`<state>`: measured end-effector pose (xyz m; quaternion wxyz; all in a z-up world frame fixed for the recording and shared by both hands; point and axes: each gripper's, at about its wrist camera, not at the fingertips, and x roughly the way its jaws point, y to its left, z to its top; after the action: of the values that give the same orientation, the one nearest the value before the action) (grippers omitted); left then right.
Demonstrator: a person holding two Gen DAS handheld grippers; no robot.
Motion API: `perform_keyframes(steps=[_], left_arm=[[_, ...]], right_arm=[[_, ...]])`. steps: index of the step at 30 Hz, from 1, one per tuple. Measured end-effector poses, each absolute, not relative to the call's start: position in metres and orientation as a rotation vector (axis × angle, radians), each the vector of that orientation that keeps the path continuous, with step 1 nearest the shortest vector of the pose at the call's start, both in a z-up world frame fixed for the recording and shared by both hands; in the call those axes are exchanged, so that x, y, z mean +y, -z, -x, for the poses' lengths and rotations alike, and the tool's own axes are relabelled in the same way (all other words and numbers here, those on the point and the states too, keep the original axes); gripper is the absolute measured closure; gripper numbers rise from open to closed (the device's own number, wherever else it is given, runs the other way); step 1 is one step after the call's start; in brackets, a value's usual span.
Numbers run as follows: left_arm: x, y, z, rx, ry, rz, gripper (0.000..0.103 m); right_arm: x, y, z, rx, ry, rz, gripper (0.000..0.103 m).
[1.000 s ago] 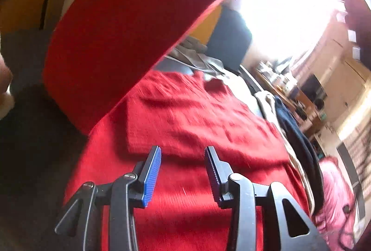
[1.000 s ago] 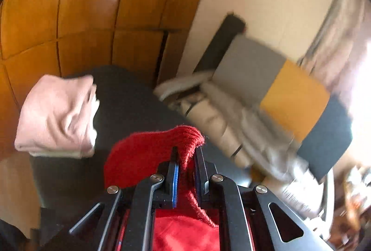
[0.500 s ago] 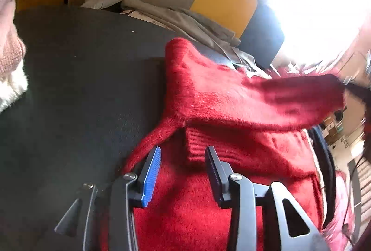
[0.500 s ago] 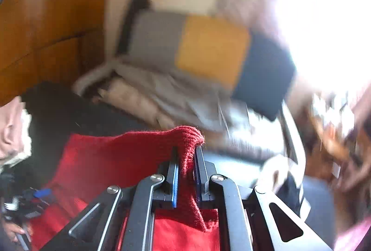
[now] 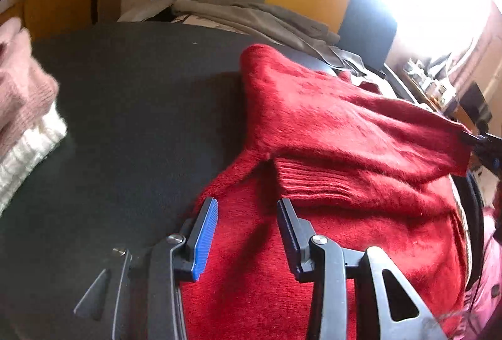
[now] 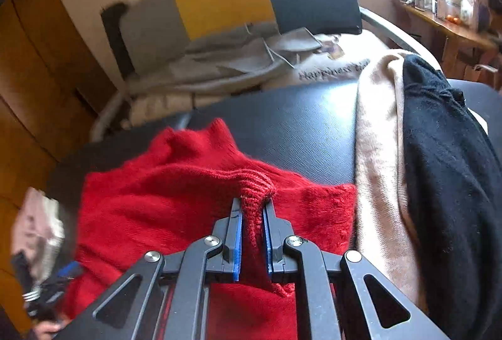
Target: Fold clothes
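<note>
The right gripper (image 6: 252,233) has its fingers clenched on a ribbed cuff or hem of the red sweater (image 6: 175,195), the pinched knit standing up between the two pads at lower centre of the right wrist view. From that pinch the cloth runs away to the left of the frame and lies flat over the rest of the sweater on the dark table (image 6: 301,126). In the left wrist view the same held edge shows at the far right, stretched as a long band whose axis crosses the frame from upper centre down to the right edge, where the right gripper (image 5: 484,148) is just visible.

The left gripper (image 5: 246,233) hovers at the bottom of its own view with its fingers released and nothing between them; red cloth lies under and just beyond them, and a ribbed edge sits just ahead of the right-hand finger.

So the fold is in hand on the right side (the left is nearer the body of the garment, well placed to pin it). The likely next move is laying the held band down across the sweater.

At the right of the right wrist view, a beige garment (image 6: 379,151) and a black garment (image 6: 445,167) lie beside the sweater. A pink and white folded pile (image 5: 22,107) sits at the left edge of the left view.
</note>
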<state>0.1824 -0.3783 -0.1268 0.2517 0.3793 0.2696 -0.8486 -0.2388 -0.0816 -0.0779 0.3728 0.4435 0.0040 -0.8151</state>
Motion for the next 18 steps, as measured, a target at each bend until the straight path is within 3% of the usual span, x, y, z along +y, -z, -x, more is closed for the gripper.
perform_keyframes(steps=[3, 6, 12, 15, 18], left_arm=[[-0.385, 0.124, -0.190, 0.768, 2.295, -1.013, 0.064], [-0.387, 0.118, -0.196, 0.778, 2.292, -1.000, 0.064], [-0.390, 0.095, -0.208, 0.809, 2.371, -0.933, 0.063], [-0.394, 0.080, -0.201, 0.758, 2.421, -0.896, 0.062], [-0.386, 0.068, -0.175, 0.630, 2.511, -0.900, 0.062]], right_arm=[[-0.061, 0.066, 0.237, -0.139, 2.044, -1.118, 0.091], [-0.050, 0.082, 0.244, -0.171, 2.055, -1.176, 0.091], [-0.059, 0.144, 0.254, 0.014, 2.130, -1.348, 0.085], [-0.061, 0.137, 0.246, 0.108, 2.235, -1.271, 0.081], [-0.071, 0.113, 0.222, 0.224, 2.292, -1.110, 0.067]])
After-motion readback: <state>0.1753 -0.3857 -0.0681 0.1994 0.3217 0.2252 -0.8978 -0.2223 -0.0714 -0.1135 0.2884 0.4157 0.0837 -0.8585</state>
